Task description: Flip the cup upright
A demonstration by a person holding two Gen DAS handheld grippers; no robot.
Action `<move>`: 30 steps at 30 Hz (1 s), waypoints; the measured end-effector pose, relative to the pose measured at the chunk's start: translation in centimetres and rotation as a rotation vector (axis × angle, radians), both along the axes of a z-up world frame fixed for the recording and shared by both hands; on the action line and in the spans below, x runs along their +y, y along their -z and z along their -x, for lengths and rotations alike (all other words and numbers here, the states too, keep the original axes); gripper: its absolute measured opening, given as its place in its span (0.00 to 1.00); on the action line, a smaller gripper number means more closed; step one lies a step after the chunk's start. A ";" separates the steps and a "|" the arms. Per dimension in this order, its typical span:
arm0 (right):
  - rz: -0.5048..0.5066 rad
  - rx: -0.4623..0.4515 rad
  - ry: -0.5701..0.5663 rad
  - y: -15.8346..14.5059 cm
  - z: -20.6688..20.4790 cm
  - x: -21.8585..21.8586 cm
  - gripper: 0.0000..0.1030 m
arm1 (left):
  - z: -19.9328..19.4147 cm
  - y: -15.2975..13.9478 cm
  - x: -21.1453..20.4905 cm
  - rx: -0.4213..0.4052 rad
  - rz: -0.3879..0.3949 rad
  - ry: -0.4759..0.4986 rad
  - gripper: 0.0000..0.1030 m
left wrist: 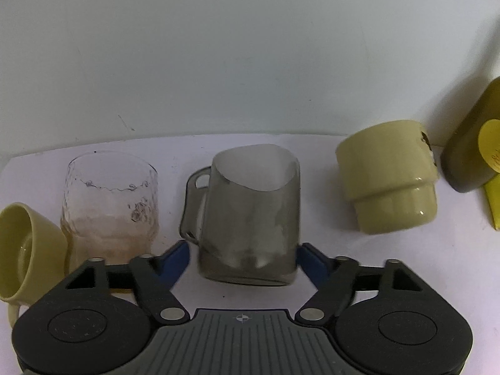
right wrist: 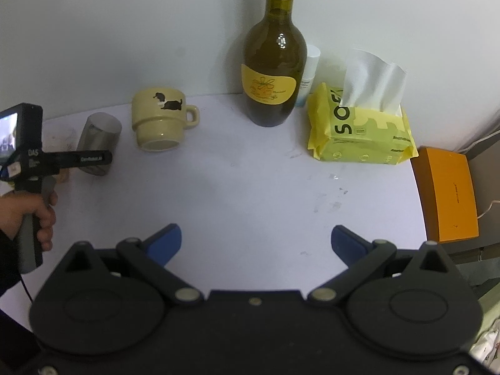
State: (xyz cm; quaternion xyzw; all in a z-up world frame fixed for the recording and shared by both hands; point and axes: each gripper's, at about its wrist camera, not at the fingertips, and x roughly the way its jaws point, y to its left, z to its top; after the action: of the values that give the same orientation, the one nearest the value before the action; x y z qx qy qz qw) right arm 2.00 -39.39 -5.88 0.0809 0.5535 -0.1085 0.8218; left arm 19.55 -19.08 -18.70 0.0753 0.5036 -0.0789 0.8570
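A smoky grey glass mug [left wrist: 250, 215] with a handle on its left stands on the white table between the blue fingertips of my left gripper [left wrist: 245, 257]. Its flat base faces up, so it looks upside down. The jaws stand open around its lower part; contact is unclear. It also shows in the right wrist view [right wrist: 98, 136], behind the left gripper's arm [right wrist: 79, 158]. A yellow mug with a dog print [right wrist: 161, 118] [left wrist: 387, 178] stands upside down to its right. My right gripper [right wrist: 256, 243] is open and empty over bare table.
A clear textured glass [left wrist: 109, 206] stands left of the grey mug, and a yellow cup [left wrist: 25, 253] lies on its side at far left. A wine bottle [right wrist: 273, 62], a yellow tissue pack [right wrist: 359, 125] and an orange box [right wrist: 447, 193] are to the right. A wall is close behind.
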 end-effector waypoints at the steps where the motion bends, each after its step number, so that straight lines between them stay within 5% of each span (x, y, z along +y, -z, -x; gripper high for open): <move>1: 0.000 0.000 -0.002 -0.1 0.0 0.2 1.00 | 0.4 -0.1 0.1 -0.002 -0.004 0.002 0.62; 14: 0.000 -0.042 -0.034 -2.0 0.7 3.4 1.00 | 6.1 -0.3 1.7 -0.001 -0.005 0.034 0.62; 30: 0.014 -0.062 -0.064 -3.9 4.5 8.3 1.00 | 20.5 -0.6 3.8 0.081 0.023 0.055 0.62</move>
State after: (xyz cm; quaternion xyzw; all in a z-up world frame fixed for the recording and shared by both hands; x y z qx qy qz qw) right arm -2.53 -31.06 -2.01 0.0610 0.5291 -0.0834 0.8422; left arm -0.99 -15.32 -18.05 0.0761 0.5348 -0.1111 0.8342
